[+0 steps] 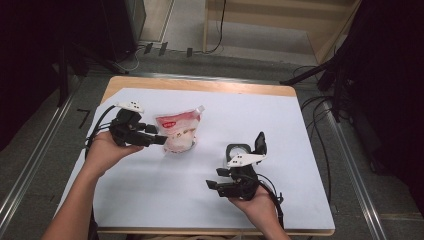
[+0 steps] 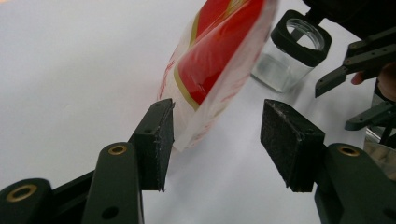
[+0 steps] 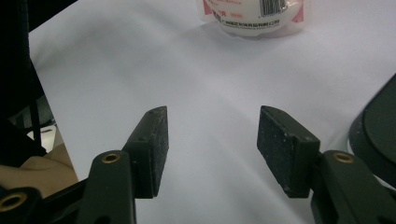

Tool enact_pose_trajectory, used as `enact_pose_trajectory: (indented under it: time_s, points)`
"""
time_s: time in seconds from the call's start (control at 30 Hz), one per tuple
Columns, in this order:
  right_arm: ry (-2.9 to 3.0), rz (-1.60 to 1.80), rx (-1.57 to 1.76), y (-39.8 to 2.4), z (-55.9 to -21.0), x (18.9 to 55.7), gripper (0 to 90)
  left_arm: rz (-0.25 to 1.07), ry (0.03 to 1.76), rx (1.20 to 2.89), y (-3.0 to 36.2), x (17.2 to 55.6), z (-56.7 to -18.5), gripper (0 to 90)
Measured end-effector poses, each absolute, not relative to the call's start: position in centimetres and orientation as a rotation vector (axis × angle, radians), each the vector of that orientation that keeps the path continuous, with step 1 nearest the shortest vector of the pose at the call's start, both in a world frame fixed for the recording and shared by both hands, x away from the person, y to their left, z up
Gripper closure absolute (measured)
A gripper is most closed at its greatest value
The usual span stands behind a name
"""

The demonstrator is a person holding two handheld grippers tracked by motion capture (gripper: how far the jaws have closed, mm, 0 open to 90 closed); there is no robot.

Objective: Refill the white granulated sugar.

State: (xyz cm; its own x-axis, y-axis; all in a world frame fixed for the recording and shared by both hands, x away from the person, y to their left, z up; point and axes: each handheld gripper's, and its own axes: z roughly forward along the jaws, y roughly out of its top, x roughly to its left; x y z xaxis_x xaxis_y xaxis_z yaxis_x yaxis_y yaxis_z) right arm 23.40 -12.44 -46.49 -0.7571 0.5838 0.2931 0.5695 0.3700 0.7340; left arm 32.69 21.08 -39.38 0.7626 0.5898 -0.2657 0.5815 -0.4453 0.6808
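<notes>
The right gripper (image 1: 216, 178), held nearest the person's edge of the bench (image 1: 150, 200), has its jaws spread about halfway with nothing between them, and a glass jar (image 1: 238, 151) with a black rim stands just beside it on the white surface. Farther out, the left gripper (image 1: 159, 135) also has its jaws about half open: one pad (image 2: 161, 140) sits at the lower edge of a red and white pouch (image 1: 178, 131), the other pad (image 2: 285, 140) stands clear of it, so the pouch is between the jaws but not clamped. The pouch stands upright on the bench, left of the jar and well apart from it.
</notes>
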Motion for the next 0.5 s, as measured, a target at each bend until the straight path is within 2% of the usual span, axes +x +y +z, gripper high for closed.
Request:
enact_pose_trajectory:
  time_s: [0.3, 0.5]
  points:
    - [2.587, 1.379, 1.075, -11.9, -46.1, 23.7, 43.3, 0.032, 0.901, 2.135, 19.8, 33.8, -40.1, 49.9]
    - [2.592, 1.381, 1.079, -11.4, -45.7, 24.7, 43.0, 0.046, 0.916, 2.111, 19.7, 34.0, -40.3, 57.0]
